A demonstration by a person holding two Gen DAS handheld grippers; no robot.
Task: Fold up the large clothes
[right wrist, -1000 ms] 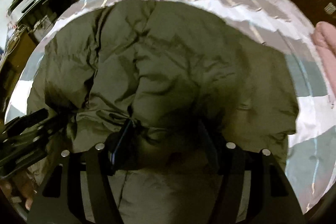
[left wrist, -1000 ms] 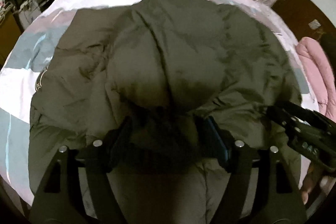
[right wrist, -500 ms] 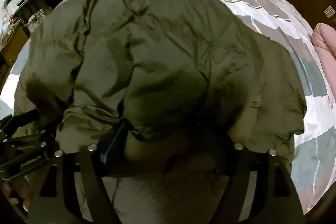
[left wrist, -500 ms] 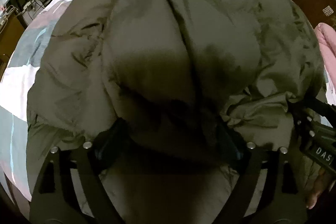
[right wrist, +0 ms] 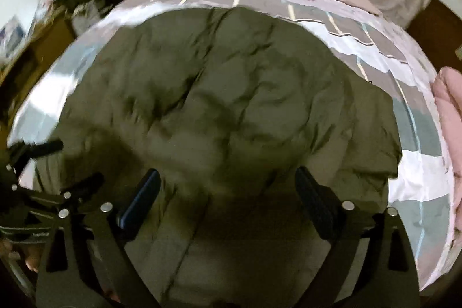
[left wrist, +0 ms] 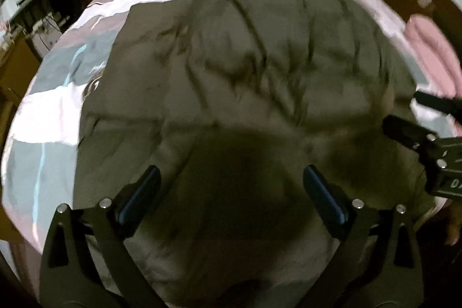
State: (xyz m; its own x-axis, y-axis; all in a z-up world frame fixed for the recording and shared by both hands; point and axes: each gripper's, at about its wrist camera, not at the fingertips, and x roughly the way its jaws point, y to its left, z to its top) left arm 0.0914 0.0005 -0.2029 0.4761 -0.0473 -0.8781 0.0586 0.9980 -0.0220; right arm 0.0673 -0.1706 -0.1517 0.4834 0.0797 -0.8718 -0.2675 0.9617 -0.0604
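Lying folded on the patchwork bed, the olive padded jacket fills both views. Left hand-held gripper and right hand-held gripper hover above its near edge, jaws wide and opening, nothing pinched between the pads.

Jacket fills near bed; bare quilt beyond; tools crowd sideways.
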